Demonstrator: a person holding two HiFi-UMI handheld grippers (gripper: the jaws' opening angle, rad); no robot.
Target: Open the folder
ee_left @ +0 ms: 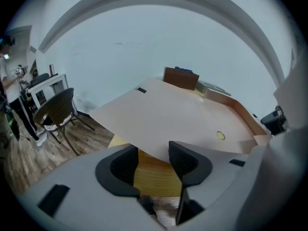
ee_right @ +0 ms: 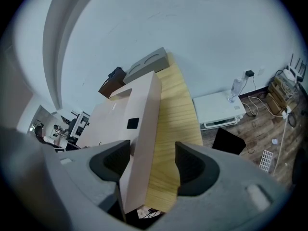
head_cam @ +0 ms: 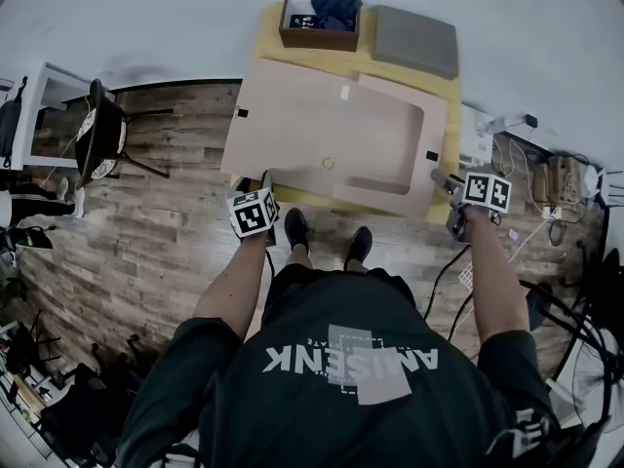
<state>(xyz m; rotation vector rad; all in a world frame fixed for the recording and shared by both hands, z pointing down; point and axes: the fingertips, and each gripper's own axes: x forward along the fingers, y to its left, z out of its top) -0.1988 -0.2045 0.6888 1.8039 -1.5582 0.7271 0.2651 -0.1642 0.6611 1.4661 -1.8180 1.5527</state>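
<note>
The person's torso fills the lower part of the head view, so the floor just before the bench (head_cam: 390,69) is mostly hidden; only two dark shoes (head_cam: 296,228) show. At the bench's near left corner, the left gripper (ee_left: 153,160) has its jaws apart, with bare wood between them. The folder (head_cam: 331,135) has its near edge just past their tips, and whether it touches them is unclear. At the near right corner, the right gripper (ee_right: 151,165) also has its jaws apart. The folder's raised side wall stands between them, close against the left jaw and clear of the other.

The pink folder covers most of the bench. At the far edge stand a brown box (head_cam: 319,22), its contents unclear under a dark cloth (head_cam: 336,10), and a grey pad (head_cam: 416,39).
</note>
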